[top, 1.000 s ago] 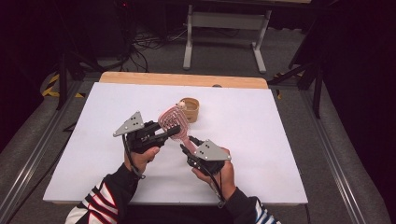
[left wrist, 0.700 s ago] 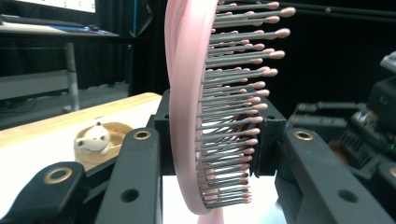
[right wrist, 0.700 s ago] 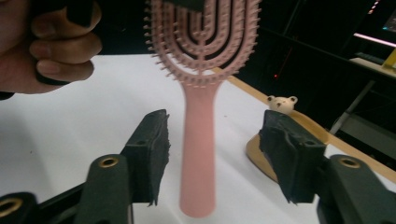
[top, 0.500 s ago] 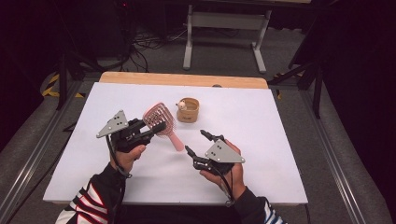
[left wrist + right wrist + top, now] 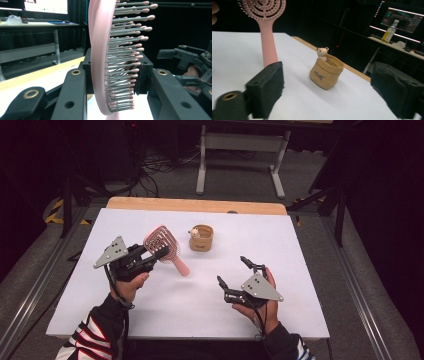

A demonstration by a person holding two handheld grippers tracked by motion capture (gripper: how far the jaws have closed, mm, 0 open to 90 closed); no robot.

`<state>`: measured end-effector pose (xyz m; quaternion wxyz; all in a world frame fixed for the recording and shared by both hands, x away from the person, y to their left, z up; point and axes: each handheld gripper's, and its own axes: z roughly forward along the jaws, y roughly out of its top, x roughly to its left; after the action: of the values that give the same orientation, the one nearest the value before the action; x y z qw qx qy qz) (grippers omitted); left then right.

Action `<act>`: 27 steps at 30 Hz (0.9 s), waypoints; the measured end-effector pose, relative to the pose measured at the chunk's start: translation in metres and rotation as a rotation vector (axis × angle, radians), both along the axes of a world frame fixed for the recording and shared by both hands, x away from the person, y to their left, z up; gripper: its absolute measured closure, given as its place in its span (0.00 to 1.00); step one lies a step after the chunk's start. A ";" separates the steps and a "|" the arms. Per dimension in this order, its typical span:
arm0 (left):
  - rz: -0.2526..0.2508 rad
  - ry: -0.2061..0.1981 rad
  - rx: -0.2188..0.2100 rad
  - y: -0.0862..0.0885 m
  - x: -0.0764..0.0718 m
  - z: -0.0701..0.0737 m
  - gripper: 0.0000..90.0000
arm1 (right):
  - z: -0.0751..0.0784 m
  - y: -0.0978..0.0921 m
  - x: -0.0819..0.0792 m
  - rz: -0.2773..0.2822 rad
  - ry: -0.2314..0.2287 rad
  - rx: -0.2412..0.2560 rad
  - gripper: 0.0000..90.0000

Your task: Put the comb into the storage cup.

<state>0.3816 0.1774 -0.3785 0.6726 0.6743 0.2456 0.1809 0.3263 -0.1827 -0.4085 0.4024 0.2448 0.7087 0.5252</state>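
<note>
A pink hairbrush [image 5: 162, 242] hangs above the white table [image 5: 310, 250] with my left gripper [image 5: 156, 253] shut on its head; the handle points down and right. In the left gripper view the bristled head [image 5: 100, 62] stands edge-on, clamped between the two jaws. My right gripper [image 5: 232, 270] is held open to the right of the brush, apart from it, with nothing between its fingers. Its own view looks past both wide-set pads [image 5: 265, 86] at the brush handle [image 5: 269, 47] and a tan pouch [image 5: 325, 71].
The tan fabric pouch [image 5: 201, 238] with a small bear figure on its rim stands upright behind the brush near the table's middle. A wooden strip [image 5: 195, 205] runs along the far edge. Beyond it are a metal stand [image 5: 240, 142] and cables on the floor.
My right gripper has let go of the brush handle, opened and drawn back to the right. My left gripper has carried the brush leftward by its head.
</note>
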 end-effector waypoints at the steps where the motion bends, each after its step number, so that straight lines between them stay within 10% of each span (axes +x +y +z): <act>1: 0.002 0.002 -0.005 0.002 0.000 0.000 0.71 | -0.001 -0.003 0.000 -0.005 0.002 0.001 0.11; 27: 0.063 -0.061 -0.066 0.029 -0.002 0.018 0.71 | -0.015 -0.059 -0.006 -0.110 0.029 -0.048 0.04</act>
<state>0.3800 0.2066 -0.3606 0.6955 0.6379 0.2518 0.2142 0.3201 -0.2415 -0.4231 0.4262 0.2810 0.7124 0.4816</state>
